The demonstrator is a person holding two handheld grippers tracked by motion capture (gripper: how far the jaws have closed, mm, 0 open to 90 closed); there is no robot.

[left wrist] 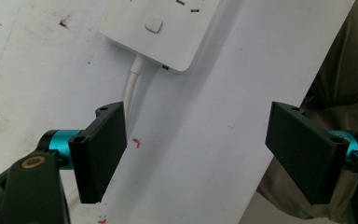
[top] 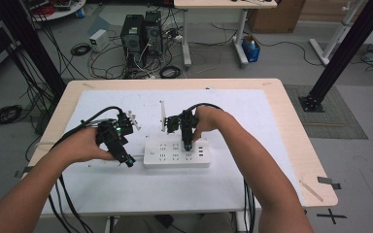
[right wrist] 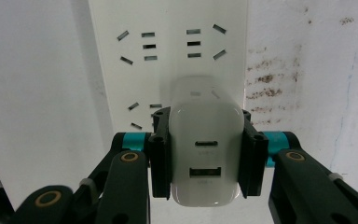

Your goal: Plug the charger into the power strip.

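A white power strip lies mid-table on the white sheet. My right gripper points down onto it, shut on a white USB charger that stands on the power strip among its sockets; both pads press the charger's sides. My left gripper rests at the strip's left end, tilted low. In the left gripper view its jaws stand wide open with nothing between them, above the strip's switch end and its white cord.
The wooden table carries a white sheet. A thin white strip stands behind the power strip. Black cables trail off the table's near edge. Computer towers and cable coils sit on the floor beyond.
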